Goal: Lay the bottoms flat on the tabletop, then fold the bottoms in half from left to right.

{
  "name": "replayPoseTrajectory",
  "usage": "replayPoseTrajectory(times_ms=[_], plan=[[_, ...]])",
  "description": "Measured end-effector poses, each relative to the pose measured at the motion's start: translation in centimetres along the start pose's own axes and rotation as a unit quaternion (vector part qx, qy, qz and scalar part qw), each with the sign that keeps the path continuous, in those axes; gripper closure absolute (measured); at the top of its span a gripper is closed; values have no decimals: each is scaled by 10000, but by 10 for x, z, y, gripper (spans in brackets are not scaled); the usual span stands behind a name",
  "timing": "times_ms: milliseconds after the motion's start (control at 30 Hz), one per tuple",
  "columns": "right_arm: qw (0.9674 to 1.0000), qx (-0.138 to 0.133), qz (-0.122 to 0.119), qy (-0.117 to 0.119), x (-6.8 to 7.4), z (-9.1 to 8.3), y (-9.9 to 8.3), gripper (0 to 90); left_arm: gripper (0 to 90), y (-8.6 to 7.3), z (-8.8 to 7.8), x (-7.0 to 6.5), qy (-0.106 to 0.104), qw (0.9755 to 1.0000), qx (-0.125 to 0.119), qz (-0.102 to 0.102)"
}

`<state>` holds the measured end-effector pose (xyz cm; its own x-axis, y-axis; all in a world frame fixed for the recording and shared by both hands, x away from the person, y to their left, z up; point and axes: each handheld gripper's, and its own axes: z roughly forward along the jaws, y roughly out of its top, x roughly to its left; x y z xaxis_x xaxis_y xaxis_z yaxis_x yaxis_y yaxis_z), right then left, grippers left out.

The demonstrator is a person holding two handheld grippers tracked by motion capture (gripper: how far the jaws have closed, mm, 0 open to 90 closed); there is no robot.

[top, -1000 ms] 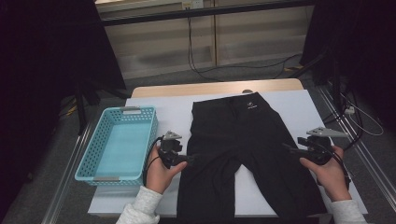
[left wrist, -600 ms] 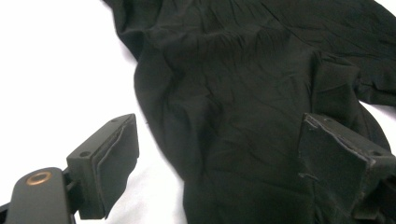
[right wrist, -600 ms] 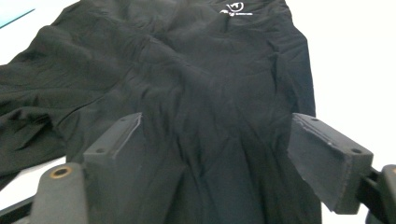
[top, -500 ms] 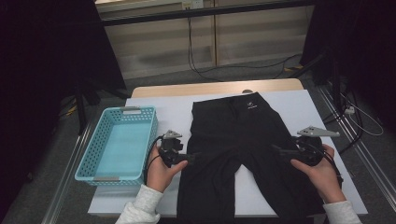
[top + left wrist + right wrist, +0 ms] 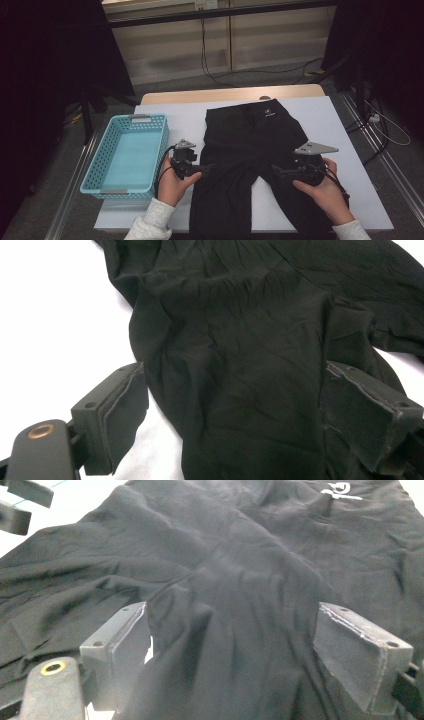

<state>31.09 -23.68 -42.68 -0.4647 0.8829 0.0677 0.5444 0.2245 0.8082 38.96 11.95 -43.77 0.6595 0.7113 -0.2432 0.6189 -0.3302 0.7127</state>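
A light blue basket [image 5: 126, 155] sits at the left of a white table [image 5: 345, 145], just beside the person's left hand [image 5: 172, 184]. That hand holds the left gripper [image 5: 206, 170] at the left edge of black pants [image 5: 255, 145], pointing right over one leg. In the left gripper view its jaws stand wide apart, the dark cloth [image 5: 240, 365] lying loose between the pads without being pinched.

The pants lie flat in the middle of the table, waistband at the far side with a small white logo [image 5: 269, 113], legs running toward the person.

At the right, the right hand [image 5: 325, 192] holds the right gripper [image 5: 276, 170] above the other leg, pointing left. Its jaws have just been opening and now stand wide; in the right gripper view, cloth [image 5: 240, 580] spreads between and beneath them, ungripped.
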Motion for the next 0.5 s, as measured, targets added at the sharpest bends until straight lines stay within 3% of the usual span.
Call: replayPoseTrajectory(times_ms=[500], plan=[[9995, 57, -216, 208, 19, 10, 1, 148, 131, -1, -5, -1, -53, 10000, -28, 31]])
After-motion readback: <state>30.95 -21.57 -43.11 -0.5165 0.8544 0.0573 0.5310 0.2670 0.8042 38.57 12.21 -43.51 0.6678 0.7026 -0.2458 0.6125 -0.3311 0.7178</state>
